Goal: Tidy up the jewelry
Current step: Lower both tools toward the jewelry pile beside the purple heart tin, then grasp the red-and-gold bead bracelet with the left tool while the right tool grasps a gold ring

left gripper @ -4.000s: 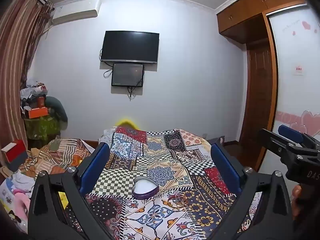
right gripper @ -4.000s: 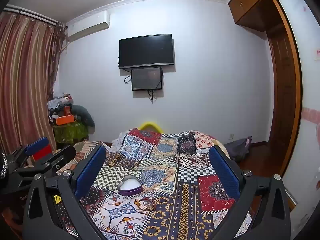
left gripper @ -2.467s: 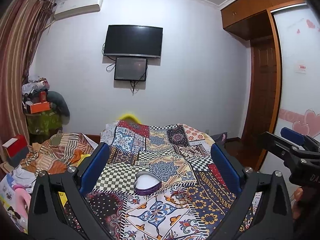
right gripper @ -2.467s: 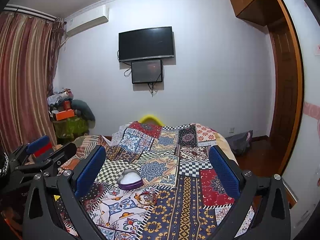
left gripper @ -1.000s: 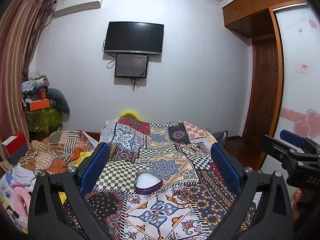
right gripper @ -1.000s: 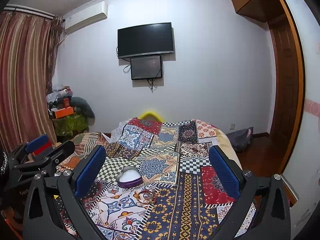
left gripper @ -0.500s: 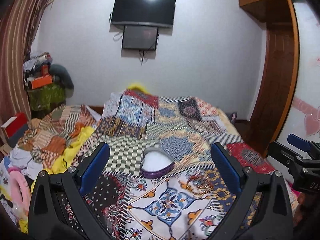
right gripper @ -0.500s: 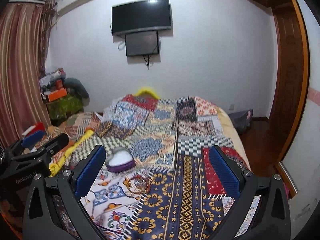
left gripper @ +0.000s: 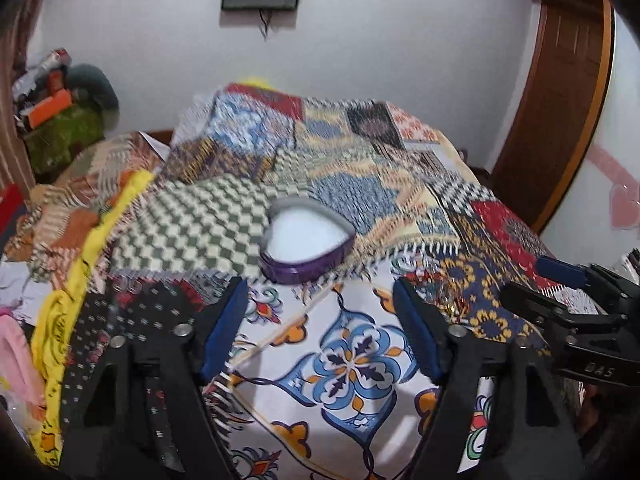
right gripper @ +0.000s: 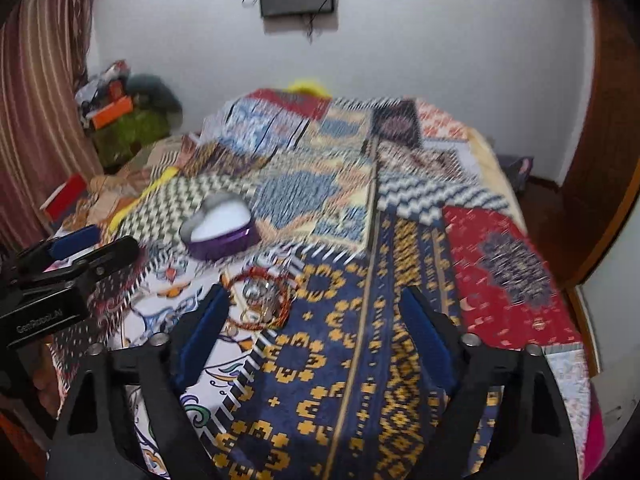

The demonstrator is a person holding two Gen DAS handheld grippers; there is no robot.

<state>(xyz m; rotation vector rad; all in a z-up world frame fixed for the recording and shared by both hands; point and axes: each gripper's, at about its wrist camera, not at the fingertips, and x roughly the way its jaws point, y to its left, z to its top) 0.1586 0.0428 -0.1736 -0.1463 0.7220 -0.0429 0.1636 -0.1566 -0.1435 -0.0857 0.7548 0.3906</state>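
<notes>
An open heart-shaped purple jewelry box [left gripper: 306, 240] with a white lining sits on the patchwork bedspread; it also shows in the right wrist view [right gripper: 218, 230]. A small pile of jewelry [right gripper: 260, 300] with a red bangle lies just right of and nearer than the box, partly seen in the left wrist view [left gripper: 450, 306]. My left gripper [left gripper: 320, 320] is open and empty, just short of the box. My right gripper [right gripper: 314, 326] is open and empty, with the jewelry by its left finger.
The bed [left gripper: 360, 380] fills the middle of the room. Piled clothes and a yellow cloth [left gripper: 72, 264] lie on its left side. Cluttered boxes [right gripper: 120, 120] stand at the back left. A wooden door [left gripper: 560, 100] is at the right.
Both grippers have tilted down and moved in toward the bed. The box and the jewelry now look larger and closer. Both stay open.
</notes>
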